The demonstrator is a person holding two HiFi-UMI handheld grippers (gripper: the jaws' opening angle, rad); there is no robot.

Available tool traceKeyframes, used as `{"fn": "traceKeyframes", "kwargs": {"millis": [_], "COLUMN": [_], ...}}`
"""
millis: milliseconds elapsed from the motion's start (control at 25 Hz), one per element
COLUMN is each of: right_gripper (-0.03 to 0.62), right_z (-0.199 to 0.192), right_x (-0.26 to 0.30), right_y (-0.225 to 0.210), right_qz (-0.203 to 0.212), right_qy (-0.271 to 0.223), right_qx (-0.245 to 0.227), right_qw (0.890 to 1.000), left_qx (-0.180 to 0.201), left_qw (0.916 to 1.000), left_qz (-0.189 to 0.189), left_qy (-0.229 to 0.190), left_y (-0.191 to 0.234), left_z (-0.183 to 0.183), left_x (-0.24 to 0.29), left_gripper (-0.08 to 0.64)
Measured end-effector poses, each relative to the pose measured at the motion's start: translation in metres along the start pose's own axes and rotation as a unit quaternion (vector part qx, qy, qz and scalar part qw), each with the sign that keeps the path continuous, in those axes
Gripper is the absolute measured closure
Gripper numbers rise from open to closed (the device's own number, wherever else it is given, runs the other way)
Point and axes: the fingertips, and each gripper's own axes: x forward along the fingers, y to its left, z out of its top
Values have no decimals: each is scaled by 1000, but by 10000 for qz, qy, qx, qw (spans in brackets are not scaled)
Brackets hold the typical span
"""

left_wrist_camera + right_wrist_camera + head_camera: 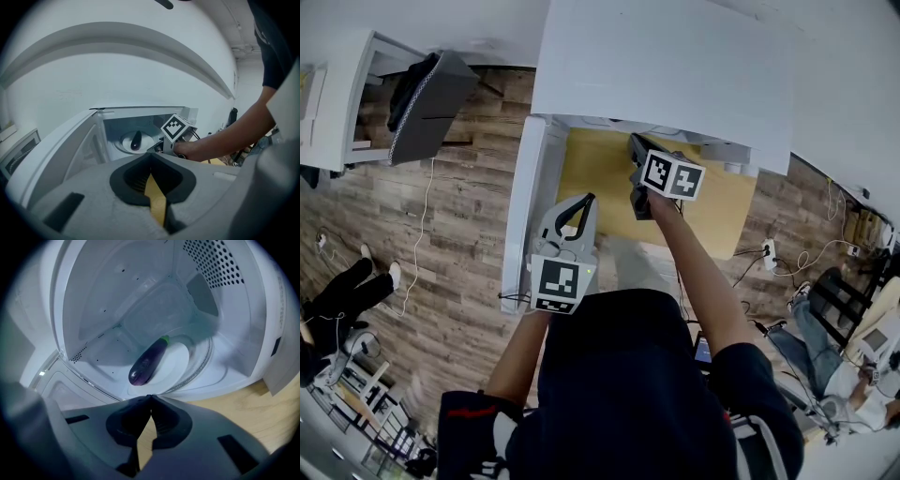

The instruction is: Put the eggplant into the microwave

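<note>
A dark purple eggplant [147, 363] with a green stem lies on the white plate [177, 361] inside the open white microwave [140, 301]. My right gripper [150, 396] is shut with nothing in it, just outside the opening and a little short of the eggplant. The left gripper view shows the eggplant [135, 139] on its plate [124, 143] deep in the cavity, with the right gripper's marker cube [176, 127] in front of it. My left gripper [151, 155] is shut and empty, held back by the open door [525, 216]. From the head view the eggplant is hidden under the microwave top [666, 75].
The microwave stands on a light wooden table [722, 211]. A grey chair [427, 103] and a white cabinet [342, 94] are at the far left on the wooden floor. One person sits at the right [825, 366], another at the lower left [337, 300]. Cables and a power strip [769, 253] lie on the floor.
</note>
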Motion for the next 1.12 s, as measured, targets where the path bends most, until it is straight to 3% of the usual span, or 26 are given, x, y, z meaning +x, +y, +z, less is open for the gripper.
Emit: {"fn": "traceKeyframes", "kwargs": {"millis": [800, 1120], "right_gripper": [580, 580], "right_z": [12, 7], "right_x": [9, -4], "right_y": [1, 11], "right_qz": [52, 125], "right_qy": [-72, -89], "right_qx": [234, 96], "right_qw": [9997, 9998], "left_qx": [-42, 5], "left_qw": [10000, 10000], "left_qz": [11, -40], "left_qy": [14, -36], "left_y": [4, 2], "left_z": [-2, 3], "left_x": [2, -2], "left_gripper": [545, 545]}}
